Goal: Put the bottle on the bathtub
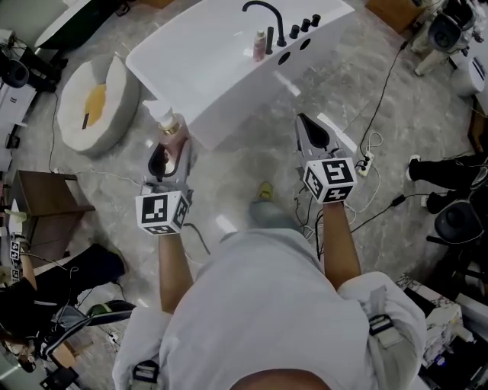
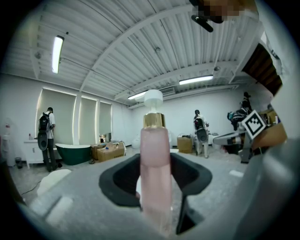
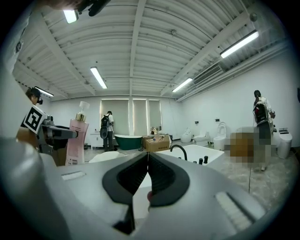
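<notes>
A pink bottle (image 1: 169, 134) with a gold collar and white pump cap stands upright in my left gripper (image 1: 171, 146), which is shut on it just short of the white bathtub (image 1: 206, 61). In the left gripper view the bottle (image 2: 154, 173) fills the middle between the dark jaws. The right gripper view shows the same bottle (image 3: 76, 139) at its left and the bathtub (image 3: 201, 153) ahead. My right gripper (image 1: 314, 131) is shut with nothing in it, near the tub's near corner. A black faucet (image 1: 267, 17) and a small bottle (image 1: 260, 44) stand on the tub's far end.
A round white cushion-like basin (image 1: 95, 99) lies on the floor left of the tub. A brown wooden stand (image 1: 46, 207) is at the left. Cables and a power strip (image 1: 364, 161) lie on the floor at the right. Equipment and people stand around the room.
</notes>
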Tool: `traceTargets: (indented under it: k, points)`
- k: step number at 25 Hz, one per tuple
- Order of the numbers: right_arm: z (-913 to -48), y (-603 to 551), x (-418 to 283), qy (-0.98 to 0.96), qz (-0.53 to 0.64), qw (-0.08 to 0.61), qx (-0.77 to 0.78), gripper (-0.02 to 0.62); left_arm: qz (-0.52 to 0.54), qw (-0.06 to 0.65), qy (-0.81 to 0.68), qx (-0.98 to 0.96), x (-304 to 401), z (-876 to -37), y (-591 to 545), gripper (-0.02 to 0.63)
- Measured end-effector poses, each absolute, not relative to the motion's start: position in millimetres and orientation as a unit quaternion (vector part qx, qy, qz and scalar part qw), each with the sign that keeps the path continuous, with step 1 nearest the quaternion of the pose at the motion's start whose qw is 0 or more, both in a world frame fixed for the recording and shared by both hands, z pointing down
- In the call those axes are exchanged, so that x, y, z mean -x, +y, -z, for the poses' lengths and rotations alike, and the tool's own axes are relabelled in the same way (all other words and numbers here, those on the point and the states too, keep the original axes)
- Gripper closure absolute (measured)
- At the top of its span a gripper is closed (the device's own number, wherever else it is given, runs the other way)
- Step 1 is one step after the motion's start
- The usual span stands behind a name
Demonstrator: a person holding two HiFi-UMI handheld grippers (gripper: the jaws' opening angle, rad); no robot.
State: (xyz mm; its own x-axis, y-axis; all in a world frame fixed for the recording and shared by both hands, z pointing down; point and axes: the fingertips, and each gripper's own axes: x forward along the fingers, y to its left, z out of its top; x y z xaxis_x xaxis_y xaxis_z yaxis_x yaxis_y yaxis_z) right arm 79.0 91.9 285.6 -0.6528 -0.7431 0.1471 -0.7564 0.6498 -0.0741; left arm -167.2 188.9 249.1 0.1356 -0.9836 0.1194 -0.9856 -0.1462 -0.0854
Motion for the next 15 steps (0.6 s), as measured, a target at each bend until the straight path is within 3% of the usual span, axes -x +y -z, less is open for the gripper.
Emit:
traceTargets:
  k: [15]
  points:
    - [-283.4, -70.7, -106.1, -0.915, -0.074, 0.055, -0.392, 0.592, -0.080, 0.012, -0.647, -0.758, 125.0, -233.4, 26.4, 0.408]
